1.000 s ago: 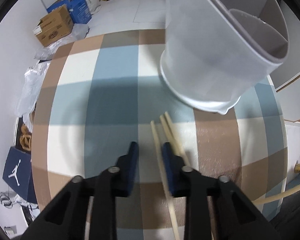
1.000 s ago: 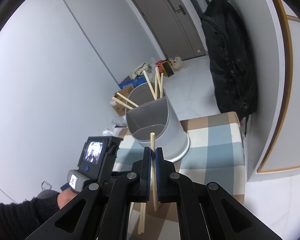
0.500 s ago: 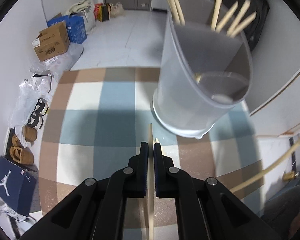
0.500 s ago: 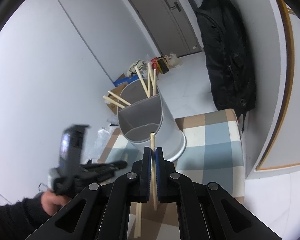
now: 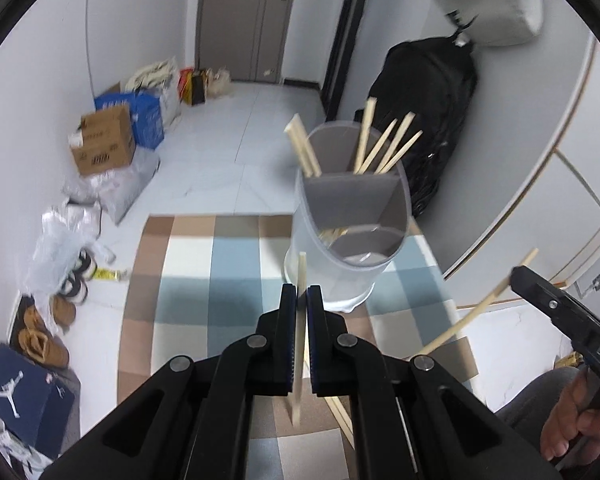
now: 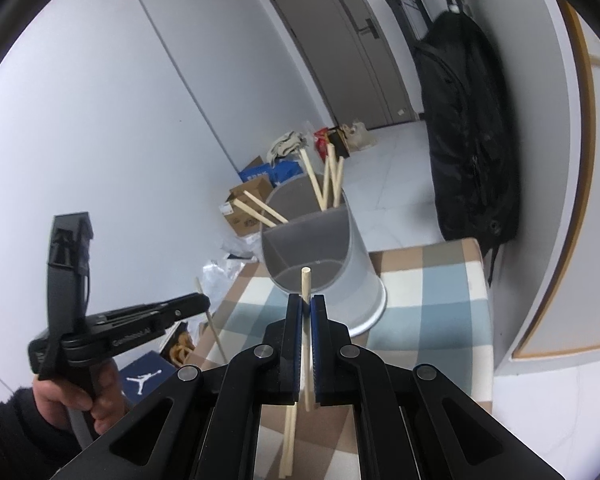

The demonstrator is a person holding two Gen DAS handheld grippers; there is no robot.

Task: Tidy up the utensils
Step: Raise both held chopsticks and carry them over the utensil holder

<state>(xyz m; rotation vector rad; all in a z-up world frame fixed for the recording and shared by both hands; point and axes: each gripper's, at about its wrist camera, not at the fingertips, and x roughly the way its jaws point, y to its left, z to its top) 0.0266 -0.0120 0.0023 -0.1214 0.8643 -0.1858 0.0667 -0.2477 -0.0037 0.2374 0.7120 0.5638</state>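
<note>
While the right claw [image 6: 306, 305] waits pinched on its own pale wooden chopstick [image 6: 306, 285], the left claw [image 5: 301, 294] has changed most: a second ago its blue-padded jaws stood spread low over the checked blue, brown and white cloth on the worktop [image 5: 220, 264], straddling loose sticks, and now they are pressed together on a single pale wooden chopstick [image 5: 300, 320] and have risen clear of the cloth. That stick stands almost upright between the pads, its top poking above the fingertips and its lower end hanging free.

Seen from the right wrist, the left claw [image 6: 196, 303] is held off to the left of the grey cylindrical plastic utensil holder with inner dividers [image 5: 352, 236], well above the worktop. The holder stands on the far part of the cloth; several chopsticks already lean out of its rear compartments, and the nearer compartments look mostly empty.

So each hand now carries one stick, and the pickup stage for this pair appears done. The likely next step is to bring each stick over the holder's rim and drop it tip-down into a compartment. At least two more chopsticks [image 6: 289, 436] lie on the cloth below the right claw, so the sorting seems unfinished.
</note>
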